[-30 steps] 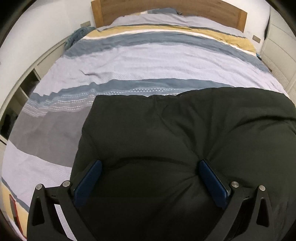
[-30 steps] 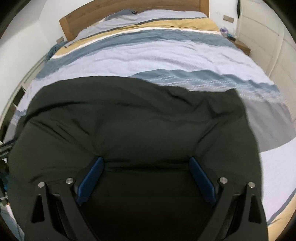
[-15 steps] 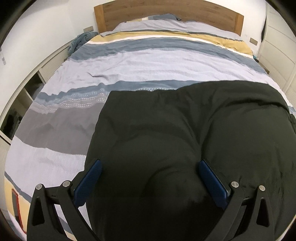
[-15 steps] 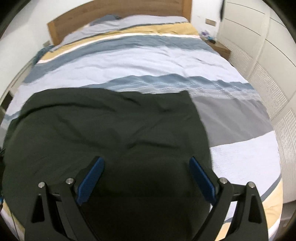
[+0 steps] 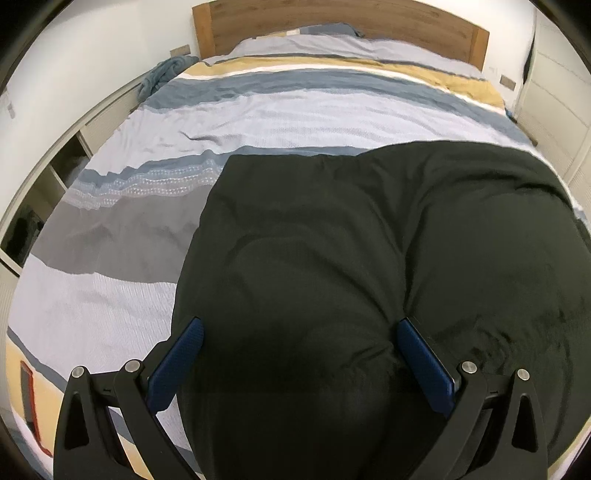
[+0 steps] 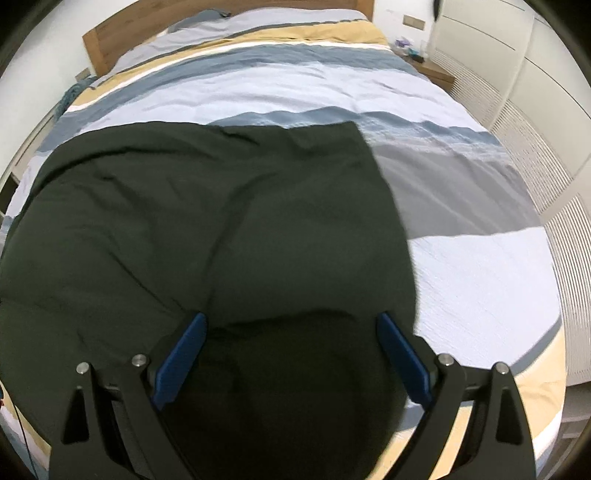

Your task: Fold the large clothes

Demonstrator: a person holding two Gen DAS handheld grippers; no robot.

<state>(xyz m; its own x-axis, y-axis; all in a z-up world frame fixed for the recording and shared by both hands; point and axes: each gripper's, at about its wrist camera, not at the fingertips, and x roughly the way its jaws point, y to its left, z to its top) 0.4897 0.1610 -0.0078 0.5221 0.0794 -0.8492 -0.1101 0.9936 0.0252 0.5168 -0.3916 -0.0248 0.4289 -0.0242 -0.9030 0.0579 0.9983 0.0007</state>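
A large dark green-black garment (image 5: 332, 258) lies spread on the striped bed cover (image 5: 258, 122), its far hem running straight across the bed. In the left wrist view my left gripper (image 5: 300, 326) hovers over the garment's near left part, open wide, with cloth below but nothing pinched between the blue pads (image 5: 177, 365). In the right wrist view the same garment (image 6: 221, 221) fills the left and middle. My right gripper (image 6: 291, 317) is open over its near right part, close to the garment's right edge. The near hem is hidden under both grippers.
A wooden headboard (image 5: 369, 22) and pillows close the far end of the bed. Low white shelving (image 5: 48, 177) runs along the left side, with a blue cloth (image 5: 162, 74) heaped on it. White wardrobe doors (image 6: 535, 110) and a small nightstand (image 6: 432, 70) stand on the right.
Both views have pulled up and back, showing more bed. The right view swung to the right, so the garment's right edge now sits nearer the middle. Both grippers stayed open.
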